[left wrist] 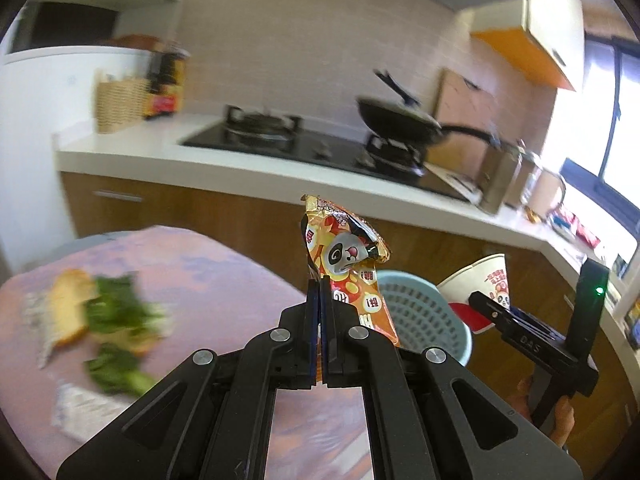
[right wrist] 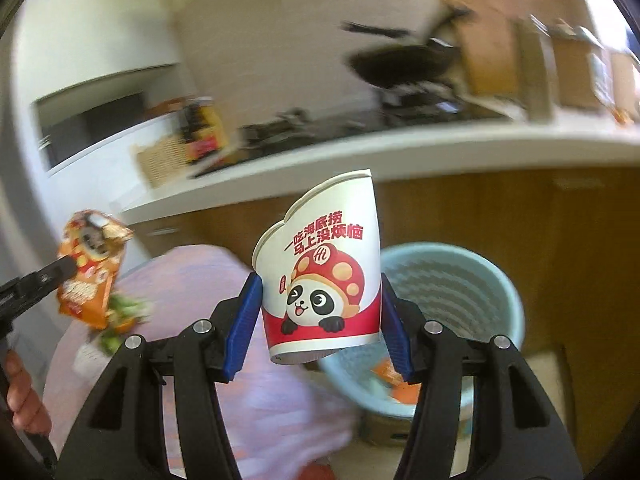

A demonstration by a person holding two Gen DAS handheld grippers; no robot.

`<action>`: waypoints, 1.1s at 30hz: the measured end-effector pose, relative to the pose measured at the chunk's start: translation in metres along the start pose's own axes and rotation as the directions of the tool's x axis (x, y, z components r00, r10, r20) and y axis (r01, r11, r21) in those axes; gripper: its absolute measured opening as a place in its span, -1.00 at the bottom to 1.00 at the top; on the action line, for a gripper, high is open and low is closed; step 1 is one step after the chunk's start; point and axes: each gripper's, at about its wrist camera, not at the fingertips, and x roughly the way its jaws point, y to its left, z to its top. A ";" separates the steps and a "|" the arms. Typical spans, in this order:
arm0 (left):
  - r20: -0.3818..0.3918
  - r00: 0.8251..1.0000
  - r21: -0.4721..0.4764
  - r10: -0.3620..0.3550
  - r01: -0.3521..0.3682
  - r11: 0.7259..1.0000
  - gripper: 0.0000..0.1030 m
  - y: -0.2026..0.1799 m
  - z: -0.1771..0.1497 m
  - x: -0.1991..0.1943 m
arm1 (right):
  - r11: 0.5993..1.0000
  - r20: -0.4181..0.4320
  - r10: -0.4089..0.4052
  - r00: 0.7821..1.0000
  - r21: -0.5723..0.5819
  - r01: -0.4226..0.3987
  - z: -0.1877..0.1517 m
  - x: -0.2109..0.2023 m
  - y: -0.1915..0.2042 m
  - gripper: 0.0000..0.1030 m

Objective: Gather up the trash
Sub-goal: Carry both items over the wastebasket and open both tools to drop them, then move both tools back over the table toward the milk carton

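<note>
Kitchen bkgd: white counter, gas hob w/ black pan, both blurred. Pink-clothed table (left wrist: 208, 280) lies left of and under both grippers, w/ bread and greens left on it. Left gripper (left wrist: 320, 300) is pinched tight on an orange snack wrapper (left wrist: 344, 256), held upright, prob. to carry it binward. Right gripper (right wrist: 320, 300) is partly spread, clamping a crumpled panda paper cup (right wrist: 324, 272) w/ the blue mesh bin (right wrist: 460, 280) just beyond it. Only right view shows scraps in the bin.

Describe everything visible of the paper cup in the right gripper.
The paper cup is white paper with a red band near its base, red Chinese lettering and a cartoon panda in a mushroom cap. Its rim is crushed and wavy. It stands roughly upright, tilted slightly, clamped between the right gripper's blue pads, held beside the light blue bin.
</note>
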 end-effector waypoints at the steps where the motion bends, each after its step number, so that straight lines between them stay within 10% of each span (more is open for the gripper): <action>1: -0.014 1.000 0.008 -0.009 0.009 1.000 -1.00 -0.006 0.001 0.010 | 0.999 -0.020 -0.017 1.000 0.039 0.018 -0.001 0.007 -0.017 0.03; 20: -0.290 0.956 0.117 -0.047 0.084 0.990 -0.98 -0.098 -0.018 0.202 | 0.971 -0.240 -0.095 0.966 0.192 0.143 -0.025 0.102 -0.111 0.18; 24: -0.331 0.943 0.139 -0.031 0.081 0.987 -0.19 -0.106 -0.030 0.223 | 0.967 -0.236 -0.095 0.967 0.210 0.146 -0.026 0.094 -0.120 0.18; 33: -0.292 0.956 0.133 -0.015 0.056 0.990 -0.15 -0.089 -0.030 0.185 | 0.985 -0.167 -0.073 0.983 0.143 0.097 -0.005 0.056 -0.082 0.18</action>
